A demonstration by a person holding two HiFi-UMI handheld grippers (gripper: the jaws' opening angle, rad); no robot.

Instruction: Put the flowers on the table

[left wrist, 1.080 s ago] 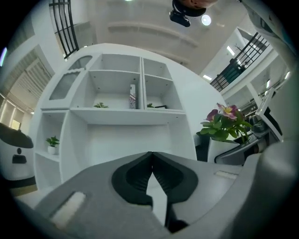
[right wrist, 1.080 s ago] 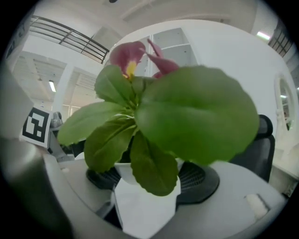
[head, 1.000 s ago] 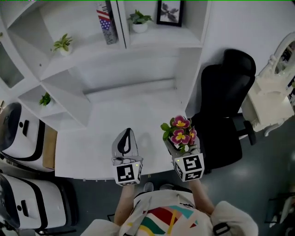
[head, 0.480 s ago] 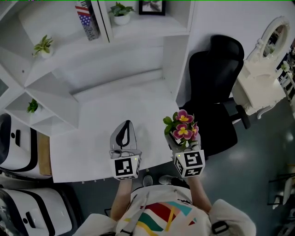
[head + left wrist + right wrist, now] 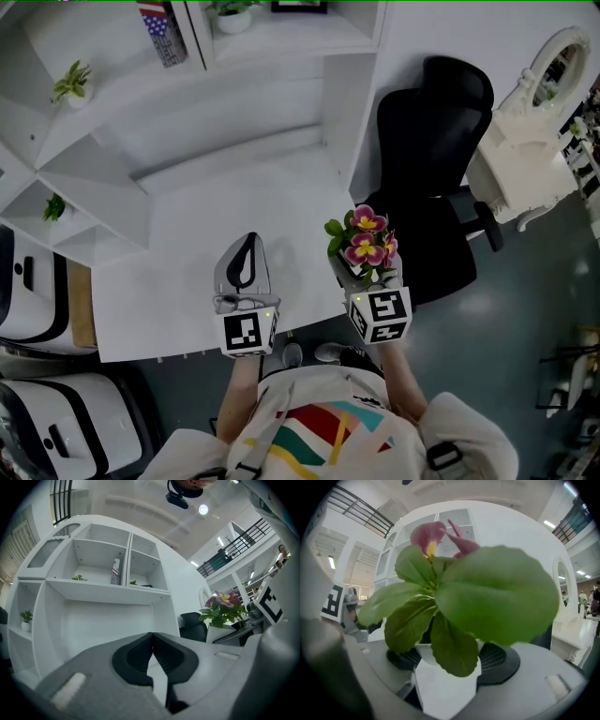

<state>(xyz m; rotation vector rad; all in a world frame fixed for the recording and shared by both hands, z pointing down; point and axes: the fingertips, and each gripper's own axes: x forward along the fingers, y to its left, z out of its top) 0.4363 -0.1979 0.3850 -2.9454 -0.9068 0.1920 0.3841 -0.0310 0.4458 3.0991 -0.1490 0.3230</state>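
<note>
The flowers are pink blooms with green leaves in a small white pot. My right gripper is shut on the pot, with a dark pad pressing on each side. It holds the pot upright above the front right corner of the white table. In the right gripper view the leaves fill most of the picture. My left gripper hovers over the table's front middle, its jaws shut with nothing between them. The left gripper view shows the flowers off to its right.
A white shelf unit stands behind the table, holding small plants and a book. A black office chair is right of the table, a white vanity beyond it. White machines stand at the left.
The head view has swung, so the shelves sit further left in it. Both grippers have edged slightly forward over the table's front. The right gripper still holds the pot.
</note>
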